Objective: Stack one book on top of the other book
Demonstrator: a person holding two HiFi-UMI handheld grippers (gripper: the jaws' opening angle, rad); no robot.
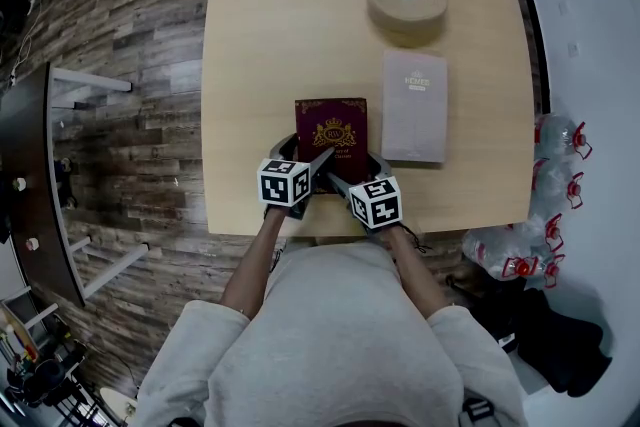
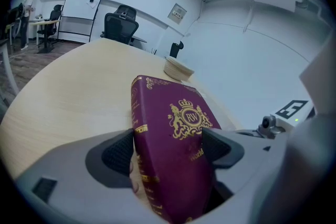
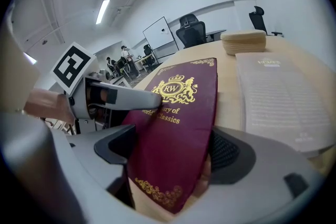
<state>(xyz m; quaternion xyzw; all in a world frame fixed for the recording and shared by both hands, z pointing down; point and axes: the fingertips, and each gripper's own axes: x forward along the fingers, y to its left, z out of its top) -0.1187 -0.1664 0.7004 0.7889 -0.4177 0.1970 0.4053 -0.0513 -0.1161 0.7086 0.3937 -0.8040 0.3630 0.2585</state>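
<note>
A maroon book [image 1: 331, 137] with a gold crest lies near the table's front edge, left of a grey book [image 1: 415, 105] that lies flat on the table. My left gripper [image 1: 308, 153] is shut on the maroon book's near left corner; in the left gripper view the maroon book [image 2: 170, 134] fills the gap between both pads. My right gripper [image 1: 353, 171] clamps the near right corner, and in the right gripper view the cover [image 3: 173, 113] sits between its jaws. The left gripper's finger [image 3: 118, 96] rests on that cover. The grey book [image 3: 278, 97] lies just to the right.
A round tan roll [image 1: 407, 0] sits at the back of the light wooden table [image 1: 270, 35], behind the grey book. Plastic bottles [image 1: 545, 215] stand on the floor to the right. Office chairs [image 2: 119, 21] and a whiteboard stand beyond the table.
</note>
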